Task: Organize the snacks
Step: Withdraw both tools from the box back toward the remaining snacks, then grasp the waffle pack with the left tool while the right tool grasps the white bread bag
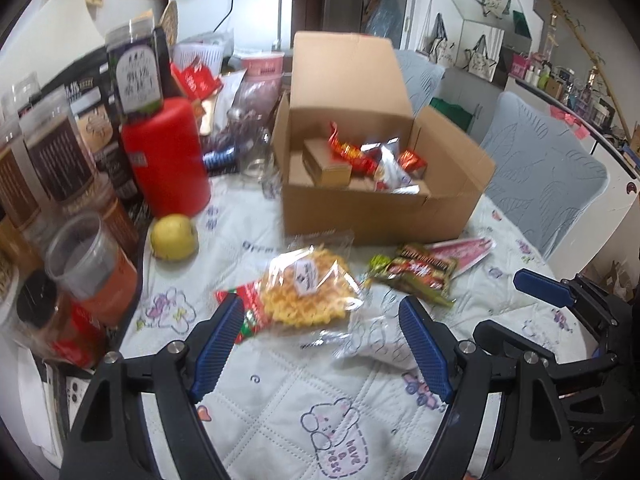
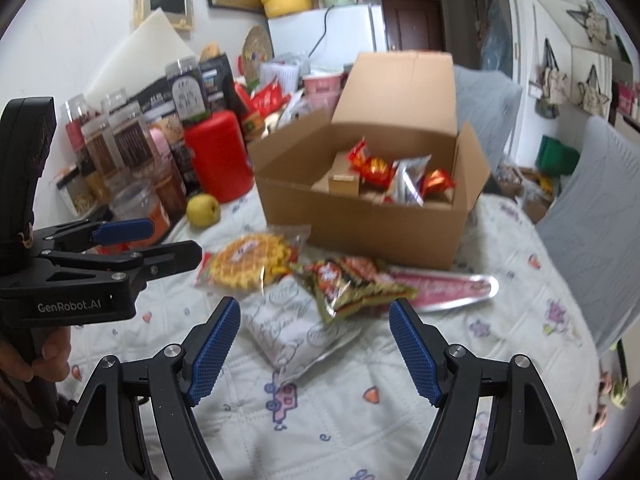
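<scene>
Left gripper: jaws stand apart, nothing between them, above the quilted surface. Just beyond its fingertips, at 12 o'clock, lies a clear bag of yellow waffle snacks, flat on the surface.

Right gripper: jaws likewise apart and empty. Between and just ahead of its fingertips lies a white printed packet. At 12 o'clock beyond it, a dark red-and-gold snack packet partly overlaps that white packet. At 1 o'clock, touching the dark packet, lies a pink-and-silver packet. The person's hand on the left gripper's handle shows at 9 o'clock in the right wrist view.

Farther off at 12 o'clock, a cardboard box stands with its lid raised. Inside are red and silver wrapped snacks and a small brown carton.

At 10 o'clock from the left gripper, a yellow-green fruit rests before a red canister. Jars crowd the left edge.
</scene>
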`<state>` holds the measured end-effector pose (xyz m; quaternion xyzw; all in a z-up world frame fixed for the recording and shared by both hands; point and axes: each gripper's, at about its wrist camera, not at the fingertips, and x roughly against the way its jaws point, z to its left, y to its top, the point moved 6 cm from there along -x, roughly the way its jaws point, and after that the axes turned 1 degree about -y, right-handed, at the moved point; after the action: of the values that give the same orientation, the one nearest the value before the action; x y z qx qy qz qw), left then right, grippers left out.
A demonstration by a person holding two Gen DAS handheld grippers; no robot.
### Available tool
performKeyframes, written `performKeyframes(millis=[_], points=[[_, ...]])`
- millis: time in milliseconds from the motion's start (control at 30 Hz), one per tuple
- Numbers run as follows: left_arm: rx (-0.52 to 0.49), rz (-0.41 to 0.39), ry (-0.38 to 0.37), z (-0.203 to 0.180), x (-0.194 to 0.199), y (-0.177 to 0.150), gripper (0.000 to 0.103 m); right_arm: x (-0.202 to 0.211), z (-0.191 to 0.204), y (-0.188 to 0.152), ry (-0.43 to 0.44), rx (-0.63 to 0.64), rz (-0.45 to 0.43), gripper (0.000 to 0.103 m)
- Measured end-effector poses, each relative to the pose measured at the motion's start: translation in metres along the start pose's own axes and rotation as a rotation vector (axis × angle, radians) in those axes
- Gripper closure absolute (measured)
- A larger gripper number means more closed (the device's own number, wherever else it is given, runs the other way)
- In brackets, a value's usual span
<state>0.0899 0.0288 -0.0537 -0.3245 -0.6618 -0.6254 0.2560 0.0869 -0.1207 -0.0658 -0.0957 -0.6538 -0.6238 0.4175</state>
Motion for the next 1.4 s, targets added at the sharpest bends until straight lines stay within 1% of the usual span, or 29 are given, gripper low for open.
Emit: performKeyframes(millis=[200,300,500,700,800,933,1033,1200,1267,1300,1333,1400], points=[[0.027,0.058,0.006,0.009,-0.023,-0.01,0.023,-0.022,0.0,-0.014,0.01,-0.008,0.046,0.025],[0.036,0.076,0.006,0.012,-0.032,-0.011,0.023,-0.033,0.001,-0.019,0.031,-0.003,0.075,0.025],[0.049,0.094,-0.002,0.019,-0.044,-0.007,0.023,-0.055,0.009,-0.024,0.097,0.032,0.124,0.025],[0.045,0.088,-0.011,0.024,-0.05,0.002,0.023,-0.079,0.014,-0.024,0.097,0.107,0.165,0.025],[0.04,0.097,-0.013,0.024,-0.055,0.005,0.023,-0.086,0.015,-0.023,0.101,0.147,0.183,0.018],[0.028,0.133,-0.037,0.019,-0.068,0.005,0.023,-0.094,0.017,-0.024,0.108,0.166,0.194,0.012],[0.018,0.166,-0.043,0.014,-0.08,0.004,0.023,-0.1,0.018,-0.025,0.102,0.179,0.198,0.01],[0.02,0.184,-0.041,0.013,-0.092,0.006,0.023,-0.106,0.017,-0.026,0.085,0.185,0.206,0.01],[0.017,0.195,-0.041,0.012,-0.095,0.006,0.016,-0.106,0.017,-0.026,0.086,0.184,0.204,0.01],[0.021,0.206,-0.048,0.012,-0.098,0.005,0.007,-0.106,0.016,-0.026,0.086,0.183,0.204,0.01],[0.03,0.222,-0.061,0.012,-0.102,0.004,0.002,-0.106,0.016,-0.026,0.085,0.183,0.204,0.01],[0.071,0.253,-0.099,0.013,-0.11,0.0,0.001,-0.106,0.016,-0.026,0.085,0.183,0.204,0.01]])
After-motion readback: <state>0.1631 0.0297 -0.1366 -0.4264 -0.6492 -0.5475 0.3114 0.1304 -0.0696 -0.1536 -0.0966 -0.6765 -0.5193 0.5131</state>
